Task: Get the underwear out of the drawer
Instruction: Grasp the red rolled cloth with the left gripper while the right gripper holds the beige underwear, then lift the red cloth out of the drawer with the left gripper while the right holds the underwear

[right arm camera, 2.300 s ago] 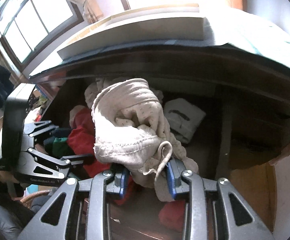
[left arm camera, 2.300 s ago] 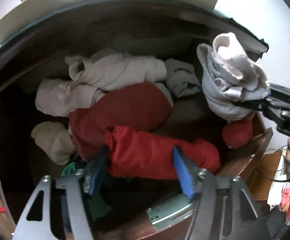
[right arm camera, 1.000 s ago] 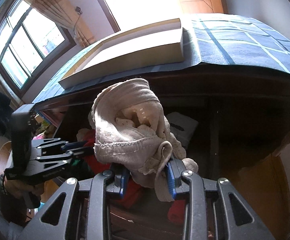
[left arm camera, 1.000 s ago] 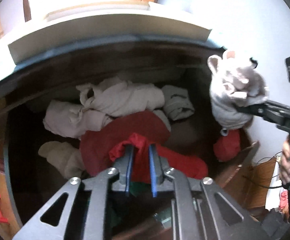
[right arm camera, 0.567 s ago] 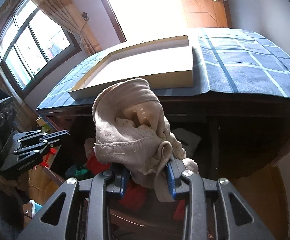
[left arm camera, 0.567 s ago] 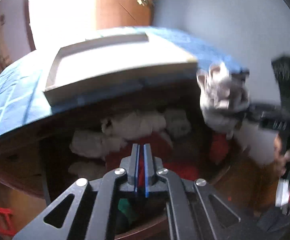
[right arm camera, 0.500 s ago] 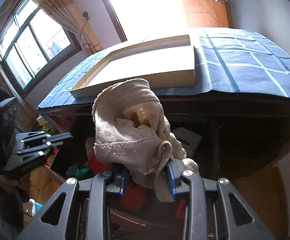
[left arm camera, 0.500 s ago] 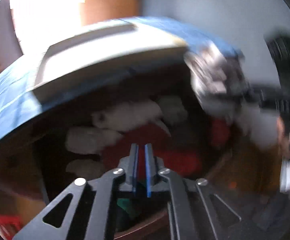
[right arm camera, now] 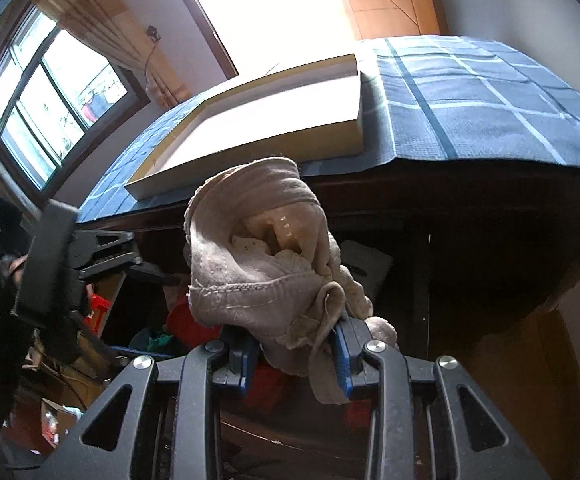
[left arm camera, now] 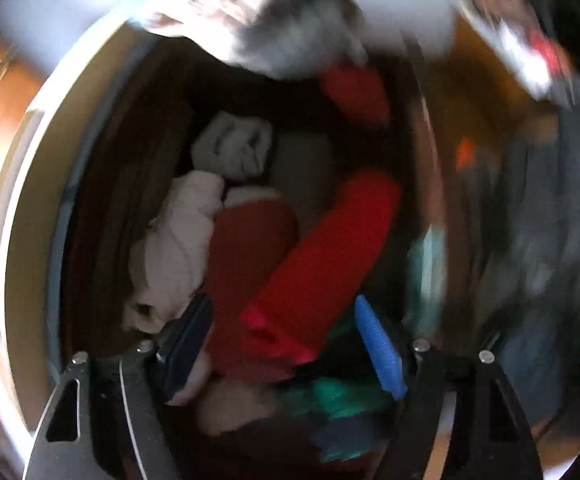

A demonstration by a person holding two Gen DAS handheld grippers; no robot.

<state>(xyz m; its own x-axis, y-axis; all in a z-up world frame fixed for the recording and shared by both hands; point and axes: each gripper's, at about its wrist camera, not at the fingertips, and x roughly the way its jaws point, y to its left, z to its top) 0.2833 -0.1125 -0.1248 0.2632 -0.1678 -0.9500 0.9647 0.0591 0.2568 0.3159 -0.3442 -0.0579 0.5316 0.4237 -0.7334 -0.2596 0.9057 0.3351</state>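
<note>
- My right gripper (right arm camera: 295,354) has its fingers clamped on a crumpled beige underwear (right arm camera: 264,276). It is raised clear of the drawer (right arm camera: 421,280), in front of the tabletop's front edge.
- The bundle bulges up above my blue finger pads (right arm camera: 341,354), and a loose tail of it hangs down past the right pad.
- My left gripper (left arm camera: 282,344) points steeply down into the drawer and its fingers are spreading apart. A bright red garment (left arm camera: 325,268) lies between them, and neither pad presses on it.
- That view is blurred. I can make out a darker red piece (left arm camera: 250,248) touching the bright red one, pale cream pieces (left arm camera: 182,240) along the drawer's far side, a white folded piece (left arm camera: 234,152) beyond them, and something green (left arm camera: 329,396) near my fingers.
- A small red bundle (left arm camera: 353,88) sits toward the drawer's end.
- On the tabletop lies a blue checked cloth (right arm camera: 481,108), and on it a flat cream box (right arm camera: 266,120), reaching close to the front edge.
- In the right view, a person's hand (right arm camera: 10,272) holds my left gripper at the drawer's left end.
</note>
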